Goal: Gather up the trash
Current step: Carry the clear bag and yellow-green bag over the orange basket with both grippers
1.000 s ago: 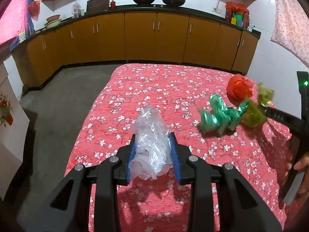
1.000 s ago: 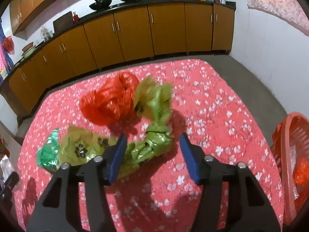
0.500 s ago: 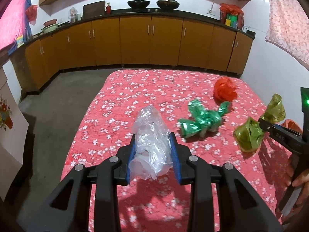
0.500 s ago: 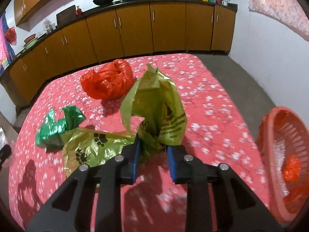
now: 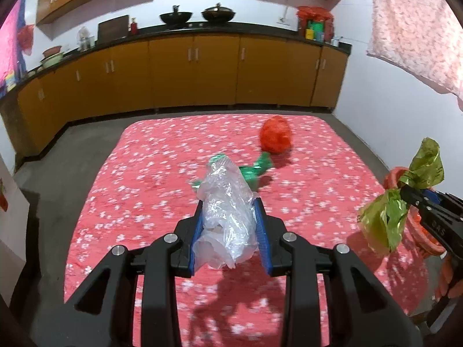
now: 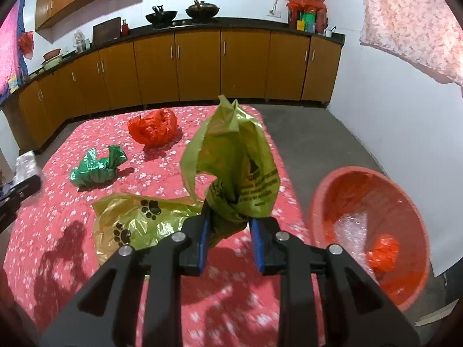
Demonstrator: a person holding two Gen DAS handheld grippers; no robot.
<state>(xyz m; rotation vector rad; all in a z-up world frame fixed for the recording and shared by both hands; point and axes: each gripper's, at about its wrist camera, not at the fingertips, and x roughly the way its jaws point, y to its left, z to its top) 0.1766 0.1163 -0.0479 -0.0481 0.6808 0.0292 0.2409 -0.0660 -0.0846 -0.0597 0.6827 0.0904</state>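
Trash is roughly half gathered, as far as these views show. You have the left gripper (image 5: 228,231) clamped on a crumpled clear plastic bag (image 5: 225,217), lifted above the red floral tablecloth (image 5: 150,190), and your right gripper (image 6: 228,231) pinched on the twisted neck of an olive-green bag (image 6: 234,170) — its paw-print end (image 6: 139,222) trails down toward the cloth, and I cannot tell whether it touches.

Beside the table's right edge sits the red basket (image 6: 324,190), tilted toward you. Something is already in it: a small red-orange wad (image 6: 382,253) and what looks like a clear, shiny piece further up the wall. So at least one earlier drop seems done.

What is left on the cloth — two items. The green crumpled bag (image 6: 97,167) lies toward the middle-left, and the red crumpled bag (image 6: 153,127) sits beyond it, near the far edge; the two are near each other but apart.

My reading: the olive-green bag is closest to the basket and should go in first, with the clear bag to follow. After that you have the green and red bags to fetch, and the table would be done. Watch the dangling tail of the olive bag; it could catch the basket rim.
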